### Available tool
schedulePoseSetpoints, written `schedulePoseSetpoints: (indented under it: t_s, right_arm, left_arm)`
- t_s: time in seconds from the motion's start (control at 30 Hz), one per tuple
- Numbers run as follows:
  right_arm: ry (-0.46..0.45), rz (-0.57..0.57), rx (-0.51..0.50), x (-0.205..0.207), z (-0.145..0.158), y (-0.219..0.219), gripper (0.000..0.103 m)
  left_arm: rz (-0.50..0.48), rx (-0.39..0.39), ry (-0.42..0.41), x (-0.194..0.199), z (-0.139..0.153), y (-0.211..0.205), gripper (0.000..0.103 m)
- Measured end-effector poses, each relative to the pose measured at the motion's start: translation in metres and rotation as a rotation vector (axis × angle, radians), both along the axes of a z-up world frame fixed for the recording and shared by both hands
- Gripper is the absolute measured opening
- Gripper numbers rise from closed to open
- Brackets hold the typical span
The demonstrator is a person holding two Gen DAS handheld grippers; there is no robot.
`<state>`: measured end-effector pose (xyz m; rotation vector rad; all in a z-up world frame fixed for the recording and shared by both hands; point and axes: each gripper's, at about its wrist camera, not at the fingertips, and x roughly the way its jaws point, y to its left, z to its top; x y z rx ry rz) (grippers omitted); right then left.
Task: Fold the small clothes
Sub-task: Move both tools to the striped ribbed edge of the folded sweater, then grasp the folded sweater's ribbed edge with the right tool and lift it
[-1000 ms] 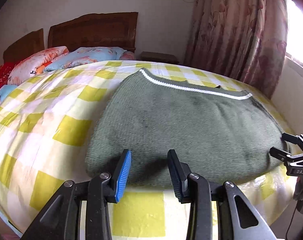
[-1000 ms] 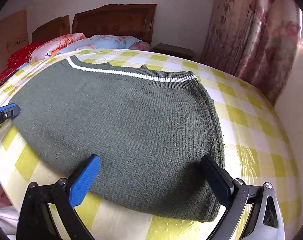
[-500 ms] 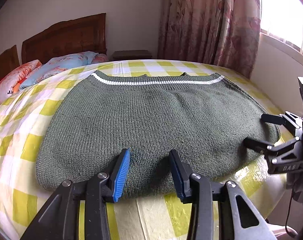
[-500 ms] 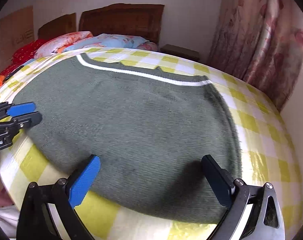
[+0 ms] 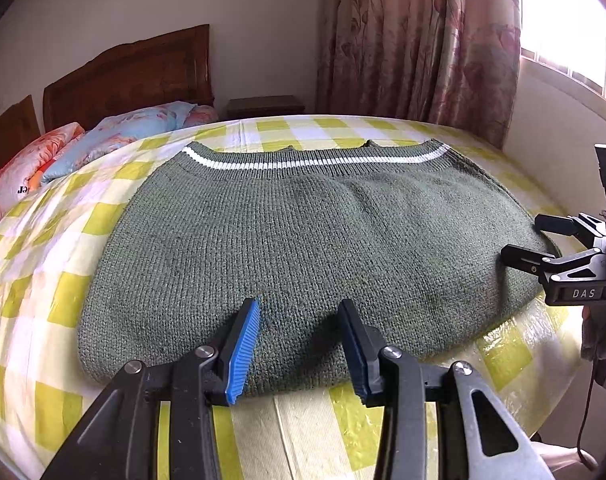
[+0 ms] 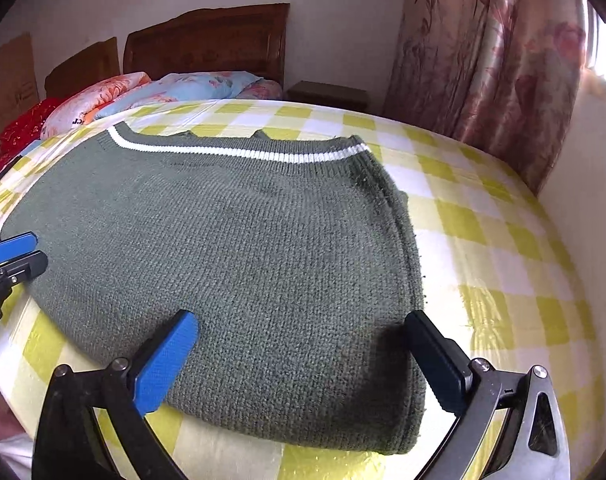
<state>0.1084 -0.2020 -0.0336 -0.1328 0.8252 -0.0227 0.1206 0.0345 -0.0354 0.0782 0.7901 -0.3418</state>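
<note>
A dark green knit sweater [image 5: 311,240] with a white stripe along its far edge lies folded and flat on the bed; it also shows in the right wrist view [image 6: 231,248]. My left gripper [image 5: 299,320] is open and empty, its fingers just above the sweater's near edge, left of middle. My right gripper [image 6: 299,332] is wide open and empty over the sweater's near right corner. The right gripper shows at the right of the left wrist view [image 5: 543,240]; the left gripper shows at the left edge of the right wrist view [image 6: 15,250].
The bed [image 5: 43,272] has a yellow and white checked cover. Flowered pillows [image 5: 115,136] and a wooden headboard [image 5: 143,68] are at the far end. A pink curtain [image 5: 419,40] and bright window are at the right, with a small nightstand [image 5: 265,104] beside them.
The left gripper has swung right and closer along the sweater's near edge, from the left corner toward the middle. The right gripper has stayed wide open over the right corner.
</note>
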Motion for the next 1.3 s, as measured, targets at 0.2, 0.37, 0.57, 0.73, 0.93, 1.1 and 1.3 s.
schedulePoseSetpoints:
  t_s: [0.2,0.37,0.57,0.73,0.93,1.1,1.3]
  right_arm:
    - [-0.075,0.141,-0.056,0.041,0.032,0.047,0.103]
    - [0.044,0.26,-0.122,0.114,0.012,0.098,0.103]
    - [0.138,0.201,0.094,0.147,-0.012,0.061,0.103]
    - [0.104,-0.06,0.027,0.145,-0.004,0.009,0.103]
    - [0.144,-0.198,0.14,0.141,-0.009,-0.044,0.103]
    - [0.081,-0.172,0.191,0.129,0.003,-0.046,0.103]
    - [-0.146,-0.235,0.494,0.009,0.035,-0.087,0.103]
  left_arm:
    - [-0.004,-0.072,-0.047,0.058,0.053,-0.005,0.046]
    - [0.06,-0.002,0.058,0.148,0.031,-0.023,0.05]
    - [0.086,-0.106,0.134,0.168,-0.01,0.006,0.05]
    - [0.074,-0.129,0.14,0.169,-0.012,0.009,0.05]
    - [0.078,-0.086,0.128,0.17,-0.012,0.004,0.05]
    - [0.081,-0.069,0.124,0.17,-0.011,0.002,0.05]
    - [0.081,-0.04,0.119,0.17,-0.012,-0.001,0.05]
